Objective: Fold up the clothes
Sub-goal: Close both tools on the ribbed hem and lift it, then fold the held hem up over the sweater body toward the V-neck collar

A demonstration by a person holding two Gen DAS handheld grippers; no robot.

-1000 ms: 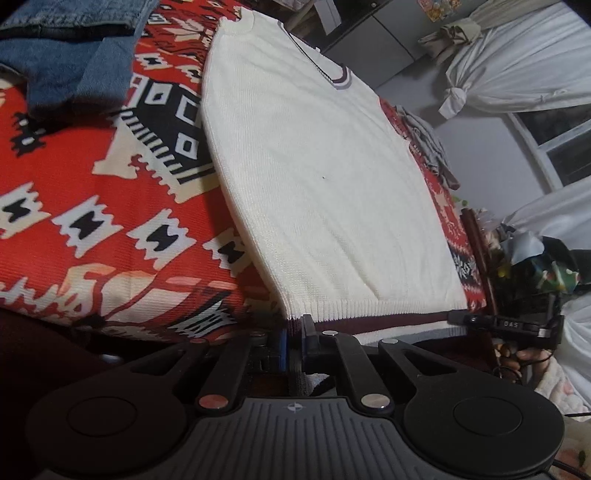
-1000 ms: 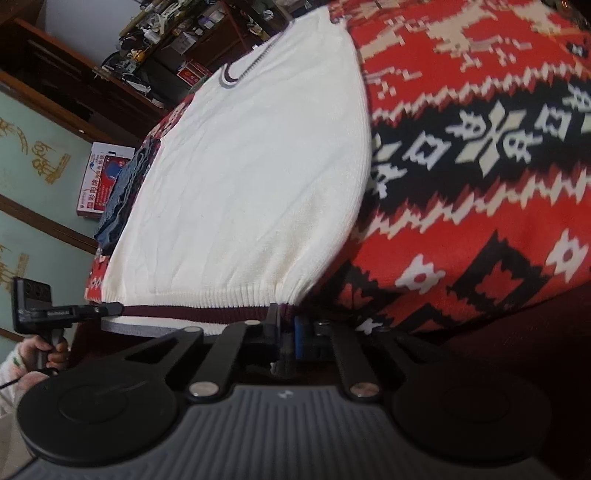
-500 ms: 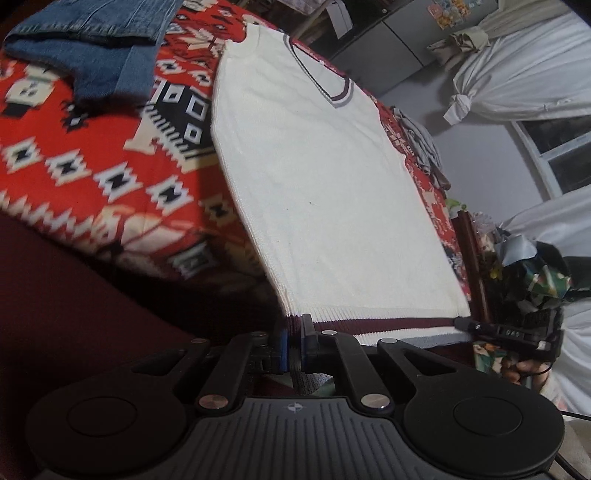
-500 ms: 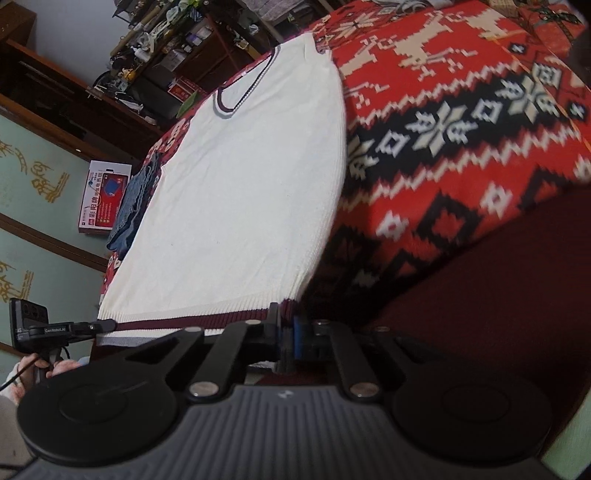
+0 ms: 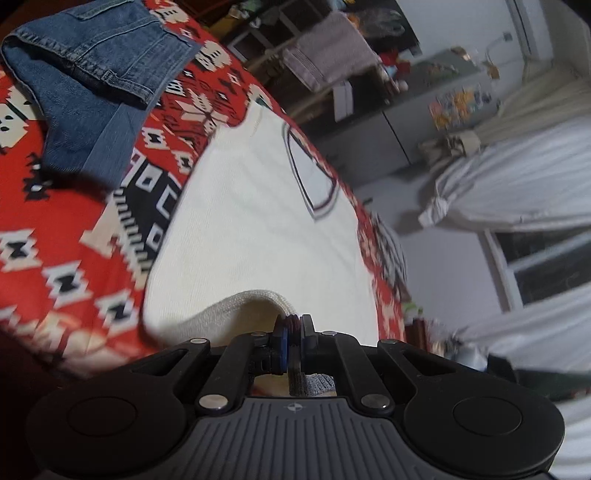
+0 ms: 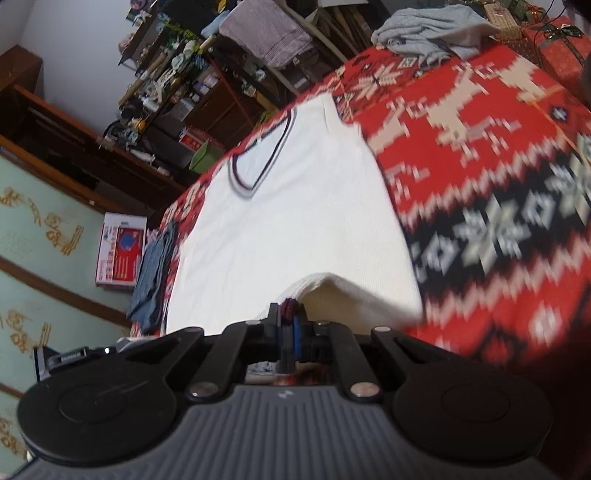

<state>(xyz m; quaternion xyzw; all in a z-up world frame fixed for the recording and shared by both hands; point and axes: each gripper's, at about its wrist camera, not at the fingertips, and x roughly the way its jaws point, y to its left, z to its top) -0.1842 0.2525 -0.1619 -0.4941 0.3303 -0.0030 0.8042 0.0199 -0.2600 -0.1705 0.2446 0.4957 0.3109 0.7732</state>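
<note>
No lettering is sharp enough to read.

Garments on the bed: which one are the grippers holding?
The cream knit vest with the dark V-neck trim; both grippers pinch its maroon hem. The folded jeans and grey garment lie untouched.

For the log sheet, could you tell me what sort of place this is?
Probably a lived-in room at home: a patterned red blanket under the clothes, cluttered shelves, and a knotted white curtain by a window.
</note>
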